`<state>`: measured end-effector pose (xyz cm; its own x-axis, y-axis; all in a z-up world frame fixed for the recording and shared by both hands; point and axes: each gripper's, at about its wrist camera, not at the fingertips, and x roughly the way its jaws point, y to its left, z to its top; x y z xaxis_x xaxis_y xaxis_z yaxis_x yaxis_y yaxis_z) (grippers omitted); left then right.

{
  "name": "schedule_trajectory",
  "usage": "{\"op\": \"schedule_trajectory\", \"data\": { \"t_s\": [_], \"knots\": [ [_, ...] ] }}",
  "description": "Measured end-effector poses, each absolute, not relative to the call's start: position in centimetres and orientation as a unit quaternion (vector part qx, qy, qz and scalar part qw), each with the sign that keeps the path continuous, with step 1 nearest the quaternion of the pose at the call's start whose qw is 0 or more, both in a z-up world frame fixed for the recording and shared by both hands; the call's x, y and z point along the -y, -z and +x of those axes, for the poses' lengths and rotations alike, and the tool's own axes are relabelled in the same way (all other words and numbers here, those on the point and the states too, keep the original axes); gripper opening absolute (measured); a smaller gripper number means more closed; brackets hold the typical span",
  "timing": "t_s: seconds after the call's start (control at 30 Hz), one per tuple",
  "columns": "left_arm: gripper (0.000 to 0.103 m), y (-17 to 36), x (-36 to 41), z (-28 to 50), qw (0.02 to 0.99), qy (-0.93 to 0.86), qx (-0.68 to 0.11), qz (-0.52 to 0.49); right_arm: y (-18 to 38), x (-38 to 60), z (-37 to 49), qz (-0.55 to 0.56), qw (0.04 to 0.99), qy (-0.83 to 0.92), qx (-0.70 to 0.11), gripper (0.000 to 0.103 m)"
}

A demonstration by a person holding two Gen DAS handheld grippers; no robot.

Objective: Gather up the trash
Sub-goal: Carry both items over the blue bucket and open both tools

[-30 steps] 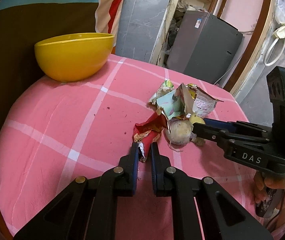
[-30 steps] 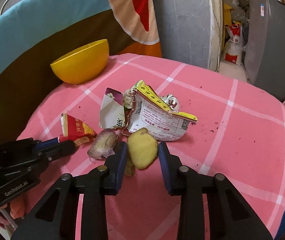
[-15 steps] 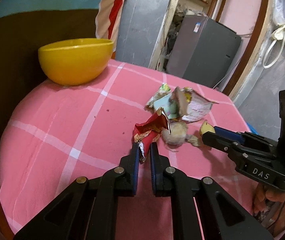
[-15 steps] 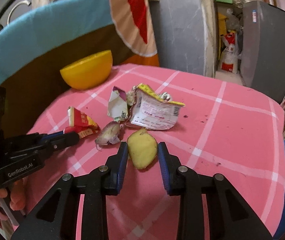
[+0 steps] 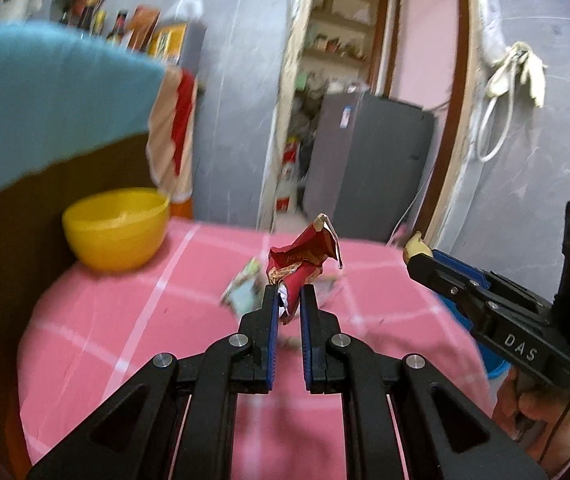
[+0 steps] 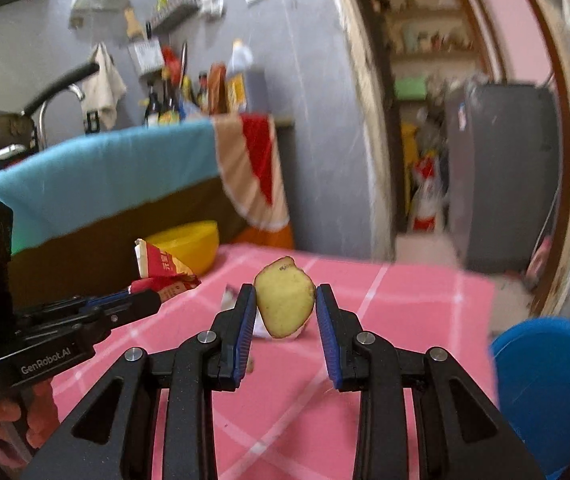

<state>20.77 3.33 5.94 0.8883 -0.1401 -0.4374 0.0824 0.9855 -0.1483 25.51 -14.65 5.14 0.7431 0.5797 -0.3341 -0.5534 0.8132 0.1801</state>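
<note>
the table (image 5: 125, 340) wears a pink cloth with white check lines and fills the lower part of both views; a blue and brown cloth (image 6: 97, 196) hangs along its far left edge, a striped red and tan one (image 6: 253, 168) beside it; a grey cabinet (image 5: 365, 160) stands in the doorway beyond the far edge; a blue bin (image 6: 549, 392) sits off the right edge, low in the right view; a yellow bowl (image 5: 117, 228) rests at the far left corner of the tabletop, touching nothing else; the left gripper (image 5: 288, 312) is raised above the middle of the tabletop, its fingers (image 5: 271, 320) pinched on the lower end of a red wrapper (image 5: 305, 260), which stands up crumpled from between them, clear of the cloth; in the right view the same wrapper (image 6: 165, 272) shows at the tip of that tool, in front of the bowl; the right gripper (image 6: 285, 308) is also lifted off the cloth, its blue pads (image 6: 245, 320) set wider and pressed on either side of a yellow peel (image 6: 285, 304) held upright between them; in the left view only a bit of the peel (image 5: 415, 246) peeks past the tip; a blurred heap of paper scraps (image 5: 245, 296) lies on the tabletop near the middle, below and behind the wrapper, too smeared to tell piece from piece; a hand (image 5: 541, 404) grips the right tool's handle at the lower right of the left view.
</note>
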Motion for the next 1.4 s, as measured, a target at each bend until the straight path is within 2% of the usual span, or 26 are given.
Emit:
{"op": "schedule_trajectory", "data": {
  "t_s": [0.27, 0.6, 0.97, 1.4],
  "knots": [
    [0.008, -8.5, 0.6, 21.3, 0.982, 0.082, -0.159, -0.052, -7.9, 19.2, 23.6, 0.046, 0.963, -0.245, -0.100, 0.029],
    [0.008, -9.9, 6.2, 22.3, 0.981, 0.141, -0.128, -0.033, -9.1, 24.9, 22.6, 0.061, 0.982, -0.168, -0.059, 0.029],
    [0.008, -8.6, 13.5, 25.3, 0.963, 0.211, -0.165, -0.021, -7.7, 31.4, 22.6, 0.077, 0.989, -0.095, -0.084, 0.029],
    [0.008, -5.0, 19.7, 30.3, 0.926, 0.245, -0.287, -0.028, -3.9, 36.4, 24.0, 0.103, 0.979, -0.046, -0.169, 0.029]
  ]
}}
